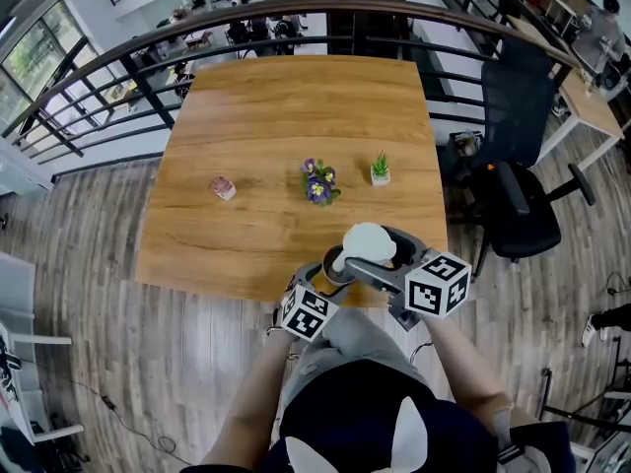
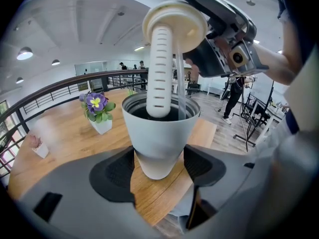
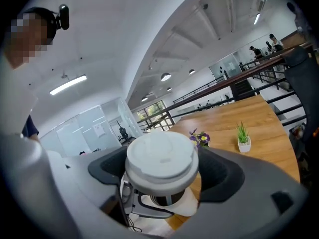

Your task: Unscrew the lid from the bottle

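While the left hand-held gripper [image 2: 158,164] is clamping the grey bottle [image 2: 158,133], the right hand-held gripper [image 3: 162,176] is grasping the unscrewed lid [image 3: 160,156] at upper centre, its strainer tube [image 2: 160,68] not yet out.

The table [image 1: 296,106] in front of me is a squarish slab of warm, grained wood with rounded corners. Three small things stand on it in a loose row across its middle, each well apart from the next. Toward the left edge sits a small pink-and-white object [image 1: 223,187], too small for me to tell what it is. Near the centre is a pot of purple flowers [image 1: 317,182]. Just to its right, closer to the right edge, is a little green plant in a white pot [image 1: 381,169]. At the near edge, the bottle [image 2: 158,143] in my left gripper [image 2: 159,166] sits over the wood. I cannot tell whether its base touches the wood.
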